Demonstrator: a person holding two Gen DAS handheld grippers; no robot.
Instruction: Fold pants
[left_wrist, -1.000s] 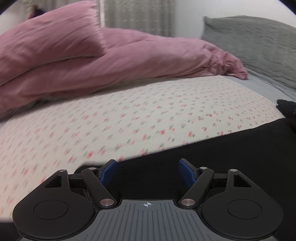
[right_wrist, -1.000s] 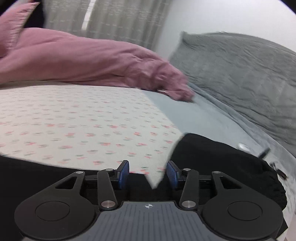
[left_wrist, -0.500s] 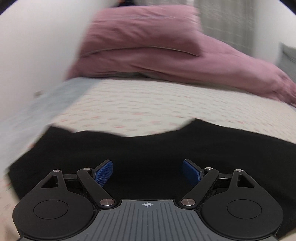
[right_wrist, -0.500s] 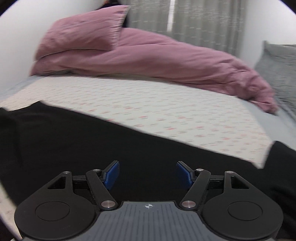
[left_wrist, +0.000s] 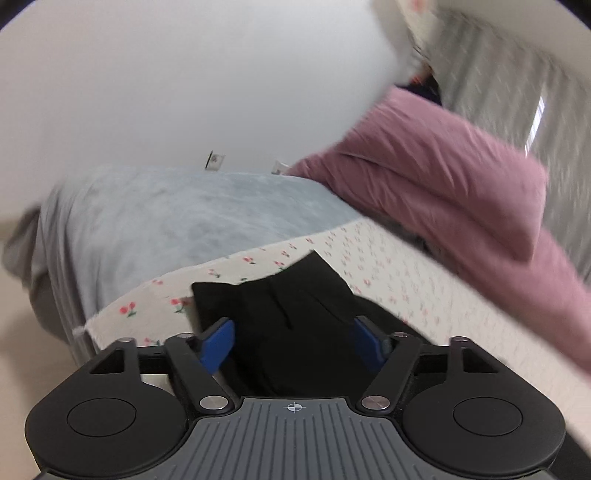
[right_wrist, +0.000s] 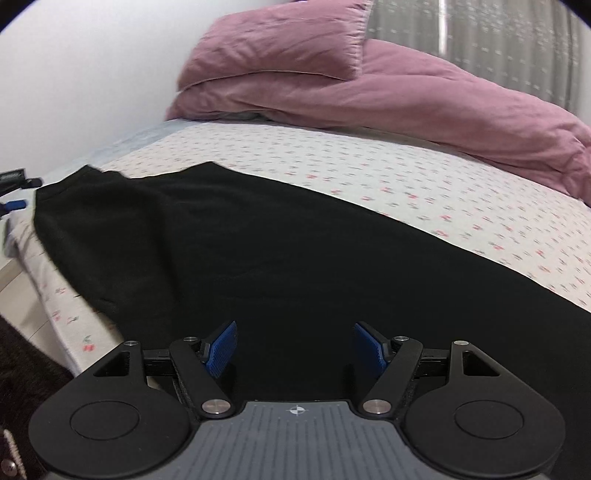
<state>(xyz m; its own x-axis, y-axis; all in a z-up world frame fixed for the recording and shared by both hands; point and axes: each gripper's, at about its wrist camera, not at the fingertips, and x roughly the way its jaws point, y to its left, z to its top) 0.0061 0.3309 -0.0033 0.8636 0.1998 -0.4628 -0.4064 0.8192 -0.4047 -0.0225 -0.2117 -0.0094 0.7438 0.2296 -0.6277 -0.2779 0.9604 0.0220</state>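
Pants (right_wrist: 280, 236): black, matte, soft knit-looking cloth, lying flat on the bed along its near edge, long axis running left-right across the right wrist view, with one end reaching the bed's left corner. In the left wrist view that end (left_wrist: 295, 295) shows a squared hem corner and a seam or crease down the middle, a bit rumpled, sitting right at the corner of the bed. The left tool (left_wrist: 293, 341) is over that end with the cloth between its blue pads; jaws have just been closing in but stand apart, and I can't see the pads pressing on anything, so no grip yet. The right tool (right_wrist: 295, 347) is over the mid-length of the pants, jaws apart after opening, black cloth below and between the pads, nothing pinched. My read: the left tool is the nearer one to an end, so the next fold likely starts there, carrying that end along the long axis toward the other; the right tool would need to slide to the same end's other corner or pin the middle. Bed sheet (right_wrist: 443, 192): white, small red cherry print, smooth. Past it a pale grey-blue blanket (left_wrist: 166, 221), fleecy, draping off the bed side. Pink duvet (right_wrist: 424, 103) and pillow (right_wrist: 280, 40) piled at the far edge, crinkled cotton look. Plain white wall (left_wrist: 184, 74) and grey curtain (right_wrist: 498, 44) behind.
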